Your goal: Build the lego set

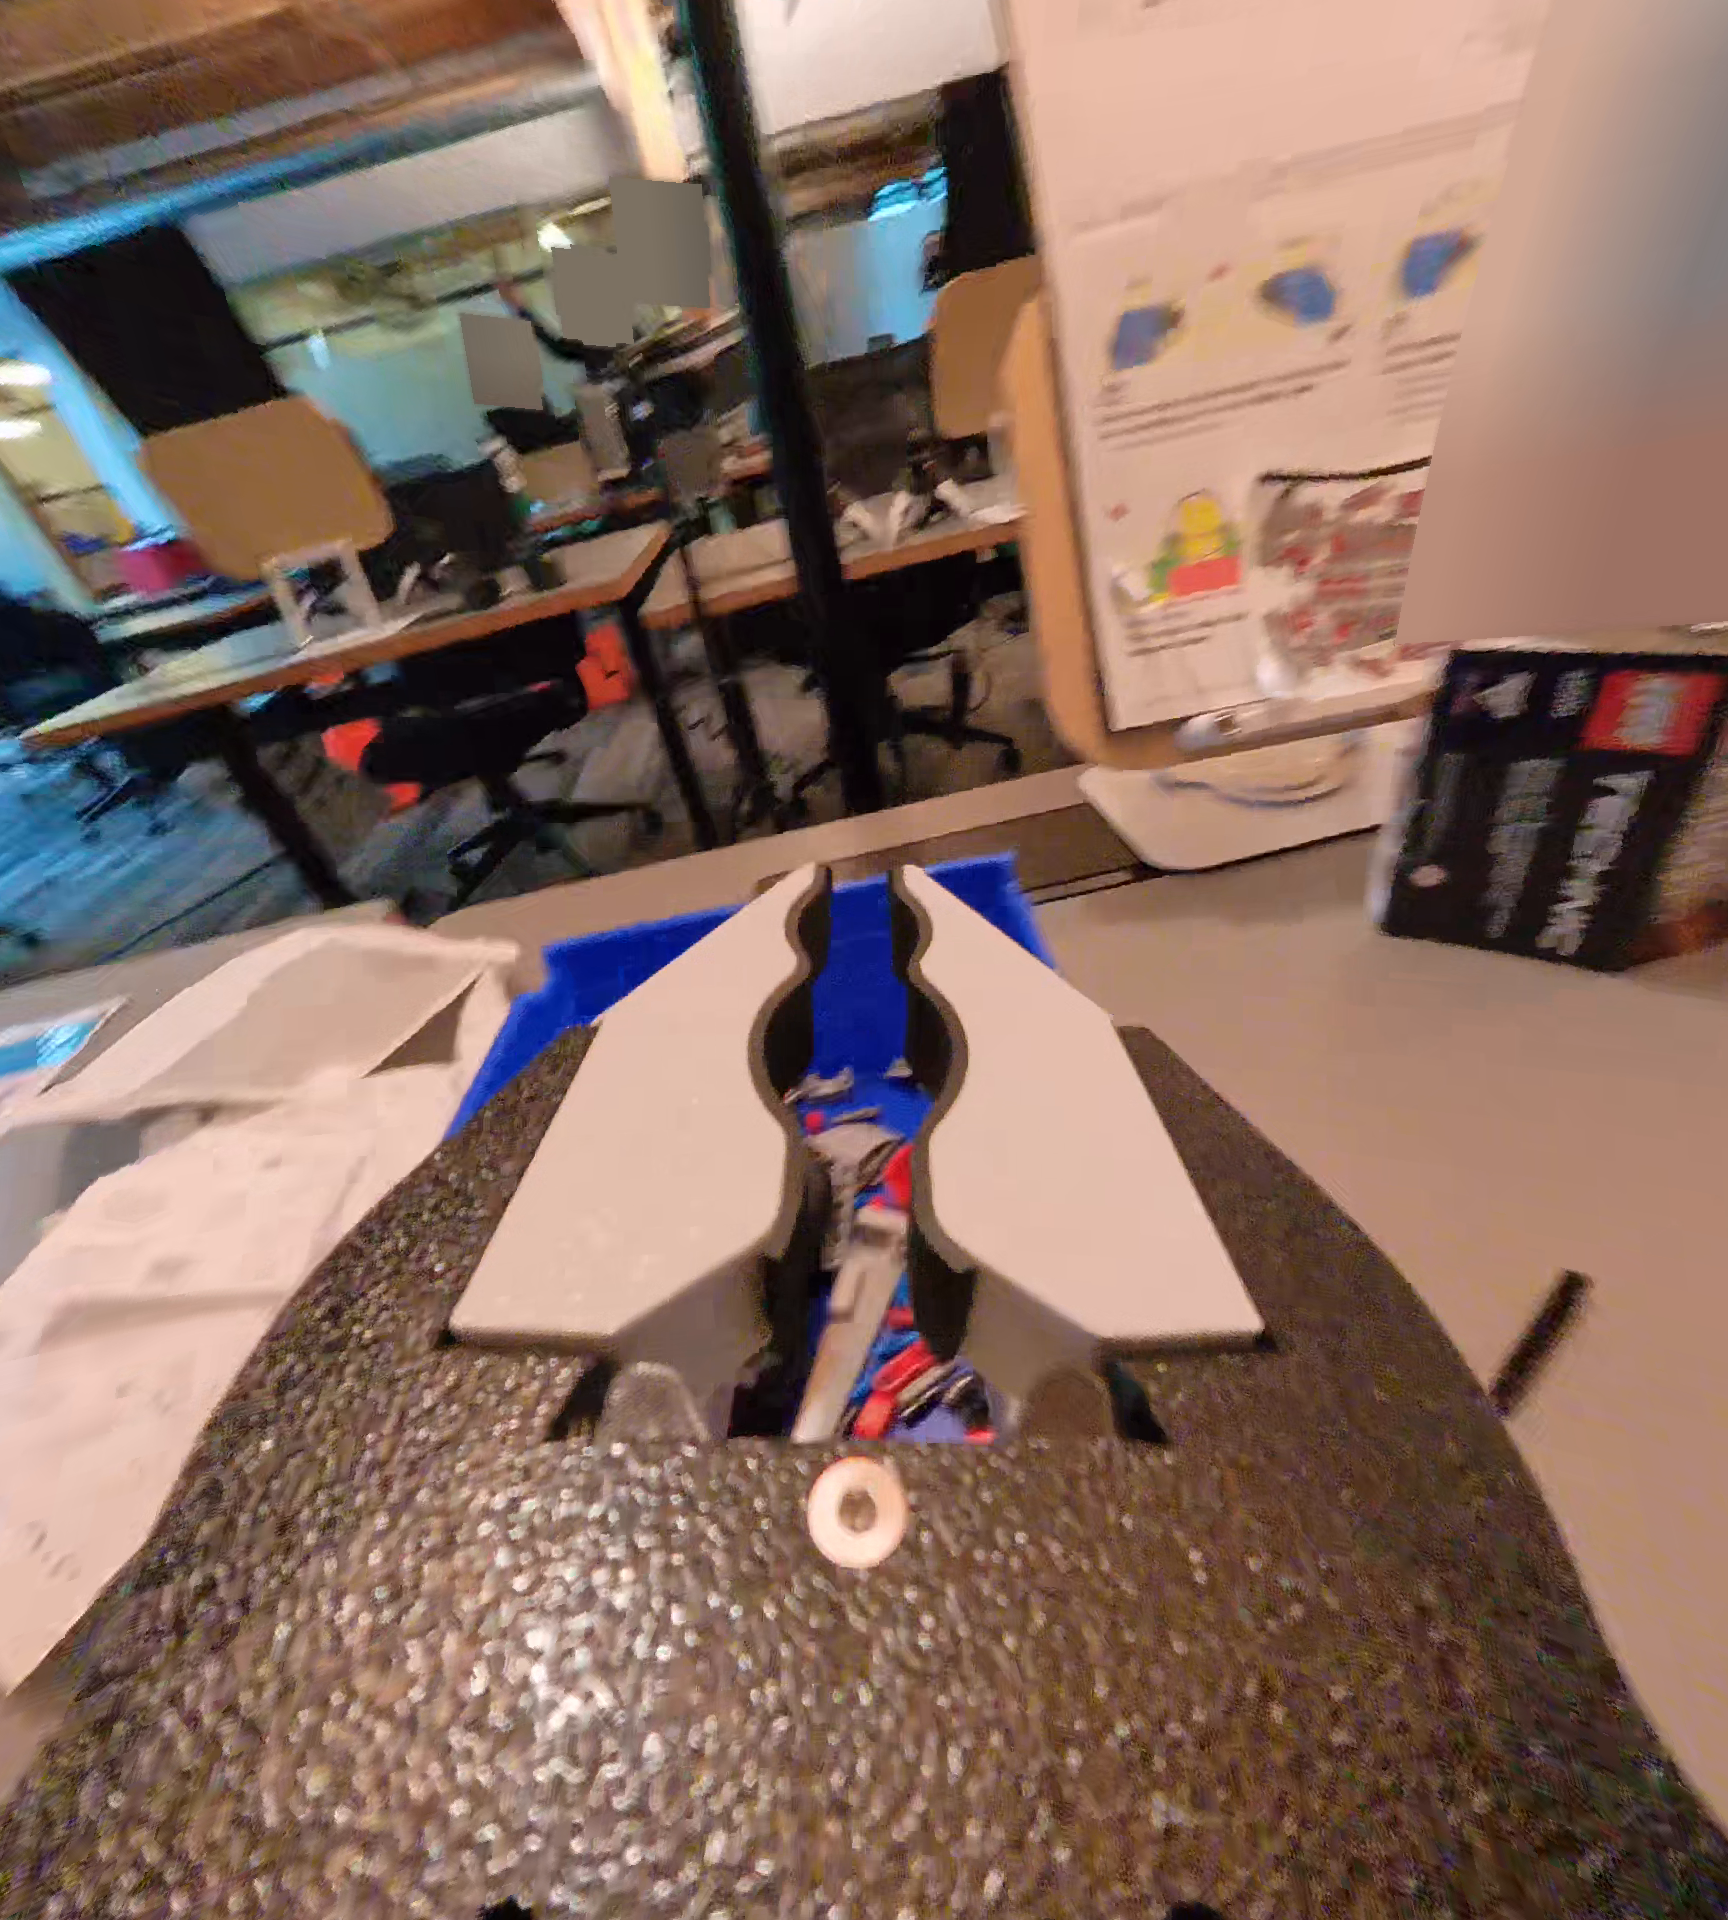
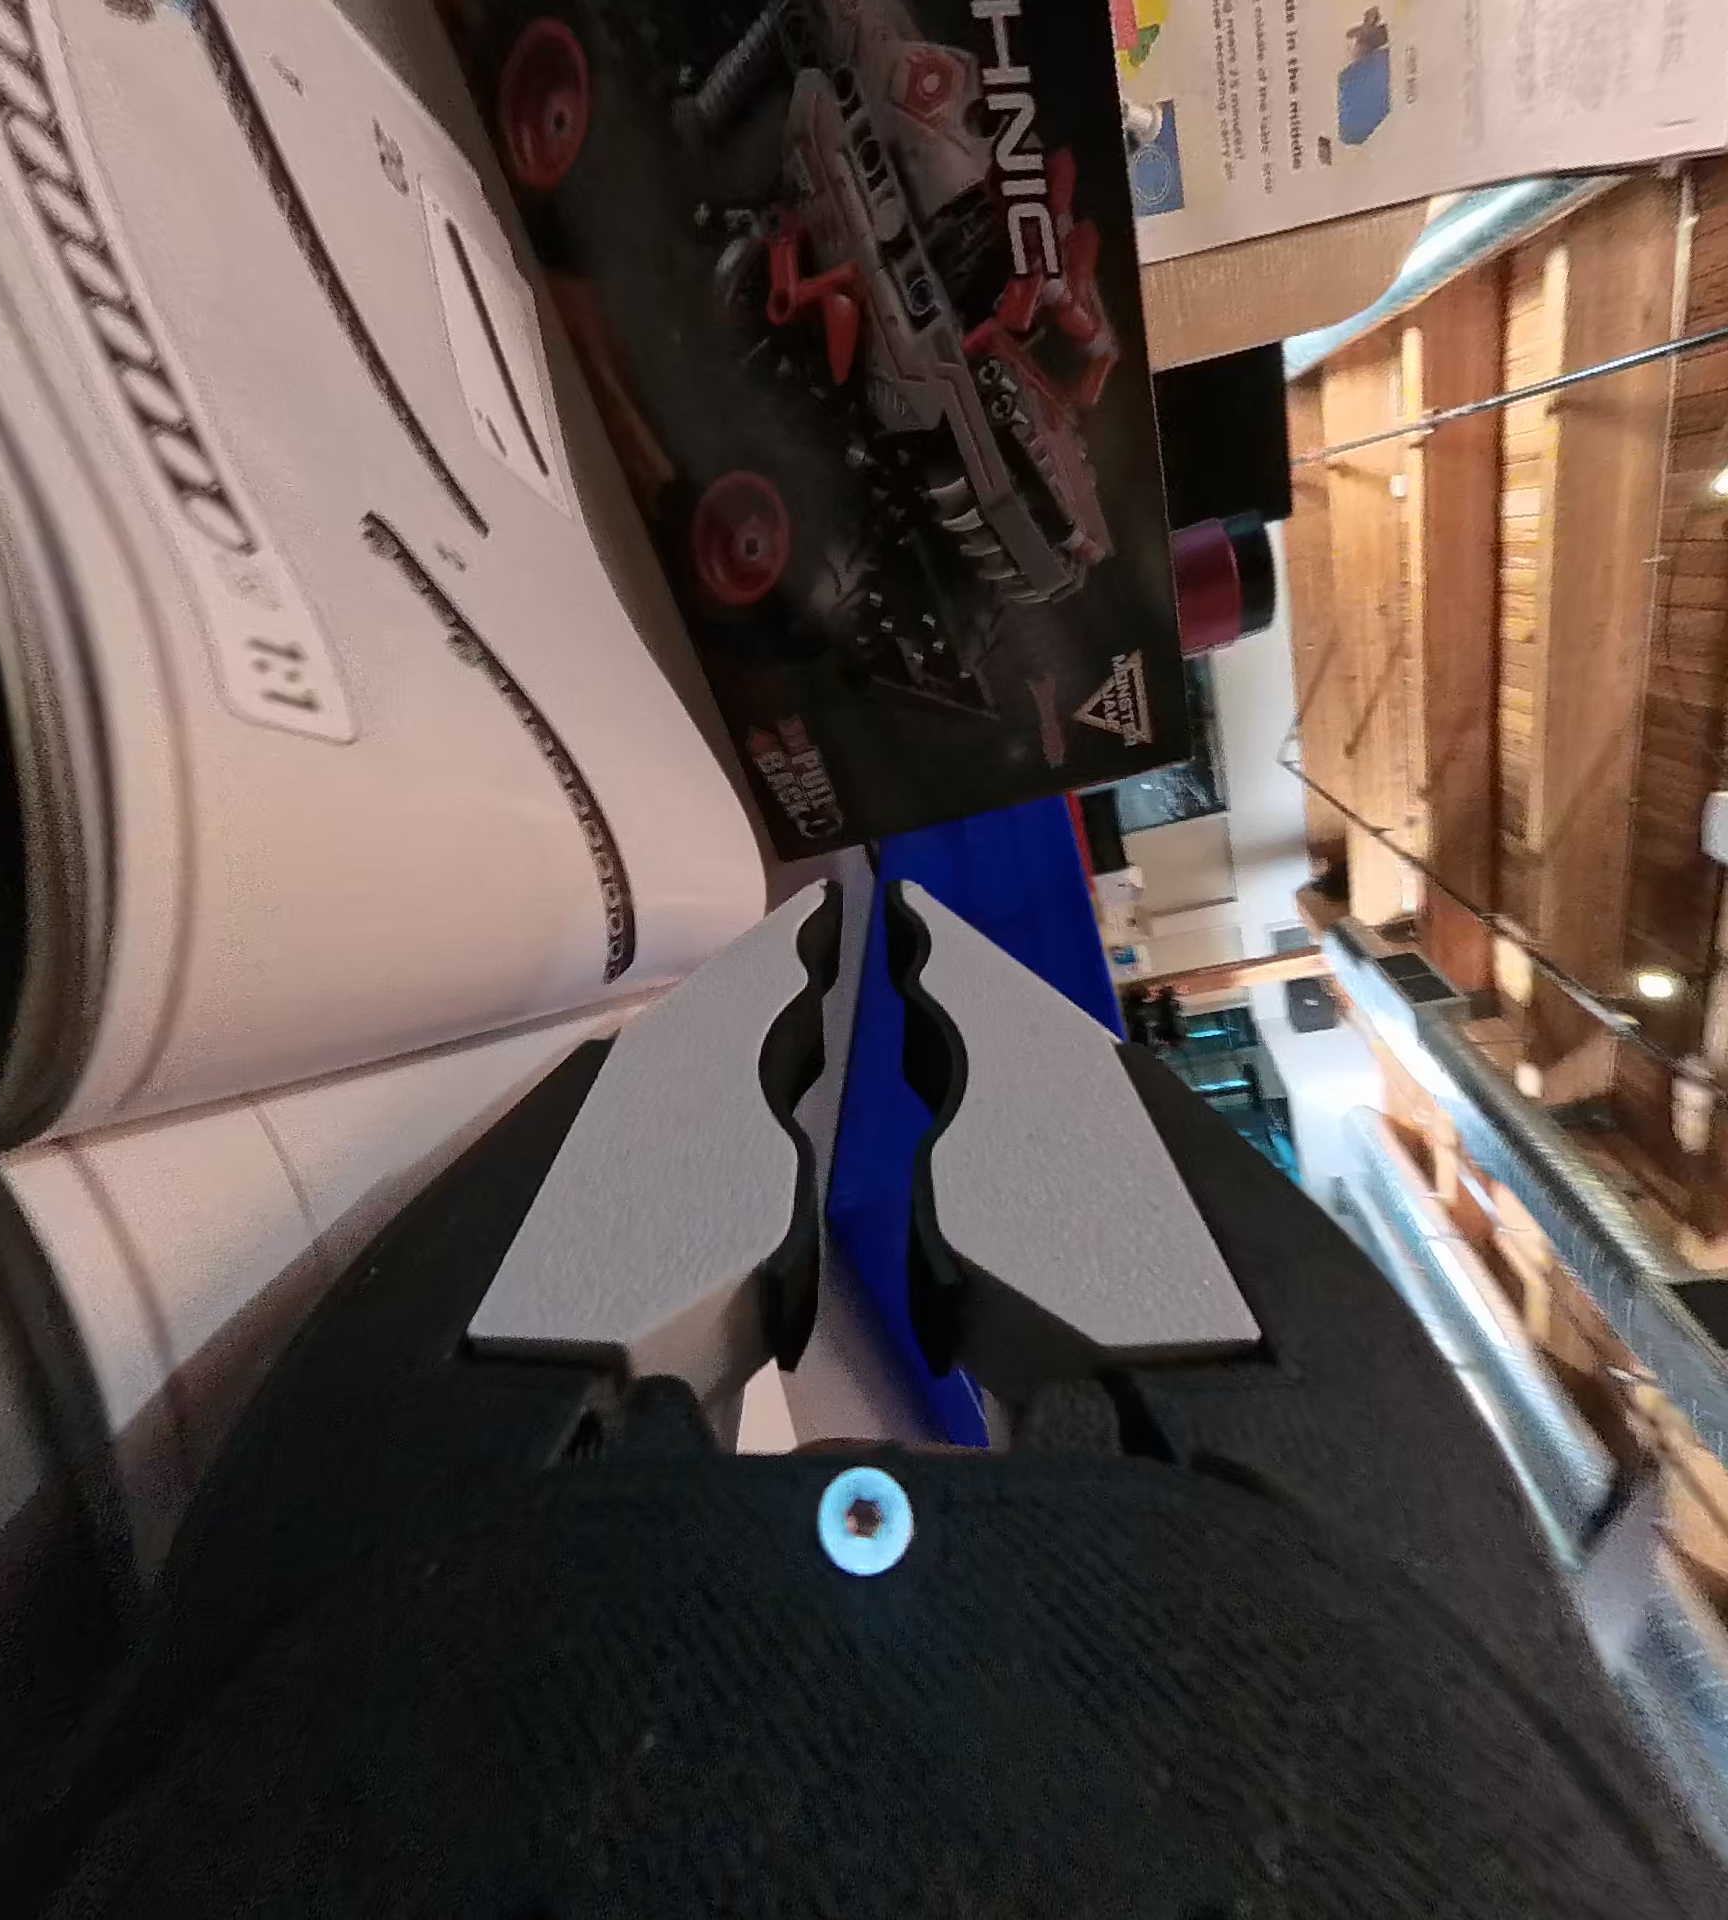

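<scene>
My left gripper [image 1: 860,883] hangs over a blue tray [image 1: 621,961] of loose red, grey and blue lego parts [image 1: 886,1377]. Its jaws are nearly closed with a thin gap. A grey beam [image 1: 855,1320] shows through the gap among the parts; I cannot tell whether it touches the fingers. My right gripper [image 2: 862,894] is rolled on its side, jaws also nearly closed with nothing between them. It points at the blue tray's wall [image 2: 995,914], beside the open instruction booklet [image 2: 320,623] and below the black lego box [image 2: 891,416].
The lego box [image 1: 1608,800] stands at the right on the grey table. White paper bags [image 1: 216,1195] lie left of the tray. A short black piece [image 1: 1535,1340] lies on the table at right. A printed sheet on a stand [image 1: 1255,416] rises behind. There is about 55 cm between the tips of the two grippers. The short black piece [image 1: 1535,1340] is about 25 cm from my left fingertips and 40 cm from my right.
</scene>
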`<state>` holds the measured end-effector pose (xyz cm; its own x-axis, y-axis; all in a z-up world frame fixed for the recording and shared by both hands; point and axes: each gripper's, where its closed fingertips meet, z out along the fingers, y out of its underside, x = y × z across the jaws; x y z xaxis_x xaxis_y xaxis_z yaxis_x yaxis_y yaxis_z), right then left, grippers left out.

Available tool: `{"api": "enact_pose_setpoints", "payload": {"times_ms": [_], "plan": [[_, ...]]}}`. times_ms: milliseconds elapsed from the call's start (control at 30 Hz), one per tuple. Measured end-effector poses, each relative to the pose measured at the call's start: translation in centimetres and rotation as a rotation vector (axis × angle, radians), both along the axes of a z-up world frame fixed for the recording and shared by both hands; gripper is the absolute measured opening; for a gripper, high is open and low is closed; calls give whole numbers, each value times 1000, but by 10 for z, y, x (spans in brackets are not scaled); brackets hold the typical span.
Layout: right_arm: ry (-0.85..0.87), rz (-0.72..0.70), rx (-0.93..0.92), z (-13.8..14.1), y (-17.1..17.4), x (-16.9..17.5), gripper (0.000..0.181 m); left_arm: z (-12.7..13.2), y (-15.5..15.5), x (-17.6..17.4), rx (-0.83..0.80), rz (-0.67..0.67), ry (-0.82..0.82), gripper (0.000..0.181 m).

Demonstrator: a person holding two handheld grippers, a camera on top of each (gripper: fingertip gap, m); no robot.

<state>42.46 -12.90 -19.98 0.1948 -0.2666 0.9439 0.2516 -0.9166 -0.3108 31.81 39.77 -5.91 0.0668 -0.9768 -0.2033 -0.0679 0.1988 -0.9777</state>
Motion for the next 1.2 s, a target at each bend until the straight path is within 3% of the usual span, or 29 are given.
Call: {"api": "enact_pose_setpoints", "payload": {"times_ms": [33, 100, 200, 367, 467, 600, 767, 967, 1200], "plan": [[59, 18, 24, -2, 1, 3, 8, 8, -28, 1, 13, -87, -20, 6], [235, 68, 71, -17, 5, 6, 10, 13, -81, 7, 32, -235, -6, 5], [350, 204, 119, -20, 24, 3, 8, -10, -135, 28, 49, -342, 111, 9], [560, 269, 98, -43, 39, -6, 0, -57, -190, 63, 33, -389, 201, 13], [555, 285, 48, -50, 37, -13, 0, -80, -195, 72, 68, -339, 216, 12], [533, 311, 32, -51, 39, -18, 0, -92, -187, 78, 96, -273, 178, 8], [491, 329, 75, -47, 40, -20, 0, -99, -183, 78, 109, -257, 164, 7], [487, 333, 123, -45, 40, -20, 0, -106, -188, 75, -20, -316, 199, 8], [475, 329, 118, -45, 40, -20, 0, -105, -179, 73, -48, -309, 197, 8]]}}
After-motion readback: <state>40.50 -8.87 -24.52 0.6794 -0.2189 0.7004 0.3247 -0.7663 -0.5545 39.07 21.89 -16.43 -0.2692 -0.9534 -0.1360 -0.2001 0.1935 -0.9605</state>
